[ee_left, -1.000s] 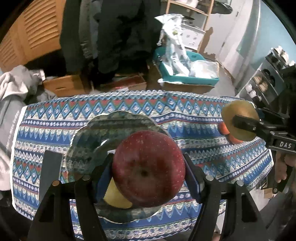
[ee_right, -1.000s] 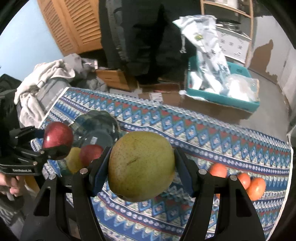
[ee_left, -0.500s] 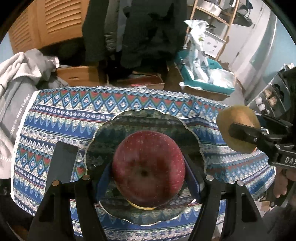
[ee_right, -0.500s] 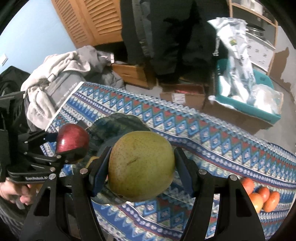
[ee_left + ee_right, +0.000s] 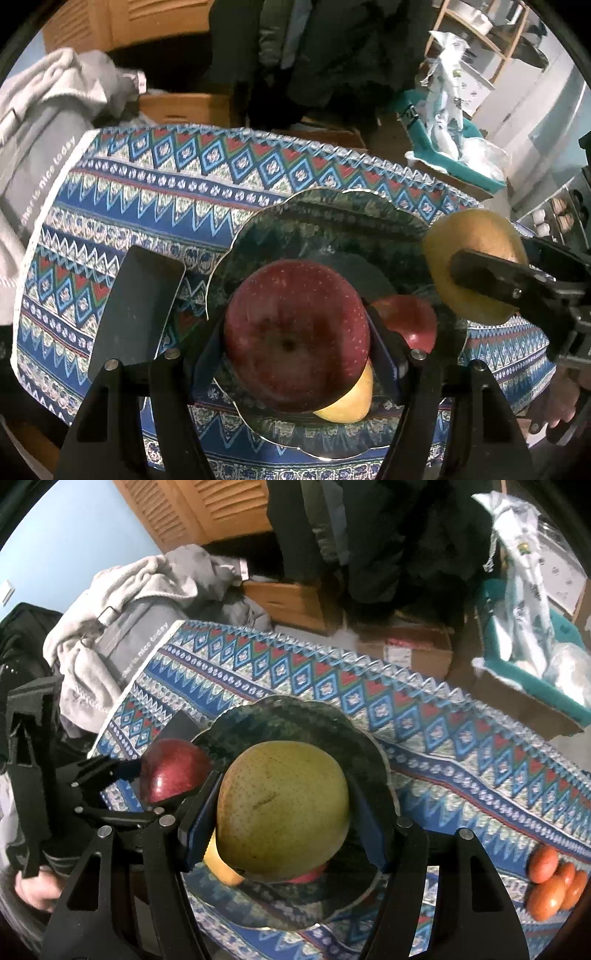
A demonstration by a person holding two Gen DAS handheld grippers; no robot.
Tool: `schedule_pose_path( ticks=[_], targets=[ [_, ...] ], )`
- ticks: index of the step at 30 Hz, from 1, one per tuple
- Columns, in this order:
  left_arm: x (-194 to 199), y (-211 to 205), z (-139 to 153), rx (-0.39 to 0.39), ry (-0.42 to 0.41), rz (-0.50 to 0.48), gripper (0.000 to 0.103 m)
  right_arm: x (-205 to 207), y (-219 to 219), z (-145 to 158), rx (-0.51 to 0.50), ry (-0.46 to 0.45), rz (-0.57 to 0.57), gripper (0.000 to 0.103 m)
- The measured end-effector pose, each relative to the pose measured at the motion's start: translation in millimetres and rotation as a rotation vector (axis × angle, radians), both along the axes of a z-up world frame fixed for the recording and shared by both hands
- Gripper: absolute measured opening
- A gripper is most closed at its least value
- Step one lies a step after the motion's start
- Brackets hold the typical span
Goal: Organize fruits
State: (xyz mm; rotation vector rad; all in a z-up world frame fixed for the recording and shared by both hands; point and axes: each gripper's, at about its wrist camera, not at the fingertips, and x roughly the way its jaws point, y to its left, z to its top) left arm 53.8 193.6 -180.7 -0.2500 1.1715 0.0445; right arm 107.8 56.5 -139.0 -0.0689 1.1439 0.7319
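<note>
A dark green plate with a scalloped, mottled surface is seen near the front edge of the table, which is covered by a cloth woven in blue, red and white zigzags and diamonds. Two fruits are held in the plate: a small red apple and a smooth yellow fruit, both largely hidden.

A large dark red apple, round and finely speckled, is clamped between the blue-padded fingers of the left gripper above the near part of the plate; the jaws are spread only as wide as the fruit. A green-yellow pear, matt, dotted and marked with a short brown scar, is gripped the same way by the right gripper over the plate.

A flat black rectangular slab lies on the cloth just beside the plate's left rim. A cluster of small glossy orange fruits is seen near the table's right edge, well apart from the plate.
</note>
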Motion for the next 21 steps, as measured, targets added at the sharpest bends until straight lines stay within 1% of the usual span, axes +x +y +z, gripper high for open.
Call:
schedule_pose_path(
  ticks=[7, 11, 14, 20, 21],
  targets=[
    [-0.2, 6.9, -17.8, -0.046, 0.044, 0.032, 0.072, 0.4, 16.8, -24.0, -0.015, 0.059, 0.003, 0.067],
    [1.9, 10.5, -28.9, -0.066, 0.072, 0.051, 0.072, 2.9, 20.7, -26.3, -0.007, 0.068, -0.004, 0.067],
    [2.7, 12.2, -34.1, -0.057, 0.083, 0.062, 0.072, 3.2, 25.4, -28.7, -0.008, 0.066, -0.001, 0.067],
    [1.9, 18.0, -41.8, -0.077, 0.120, 0.091, 0.072, 3.4, 30.0, -39.9, -0.006, 0.095, -0.002, 0.067],
    [1.4, 18.8, -40.8, -0.085, 0.115, 0.094, 0.072, 3.4, 30.5, -40.0, -0.003, 0.096, -0.003, 0.067]
  ],
)
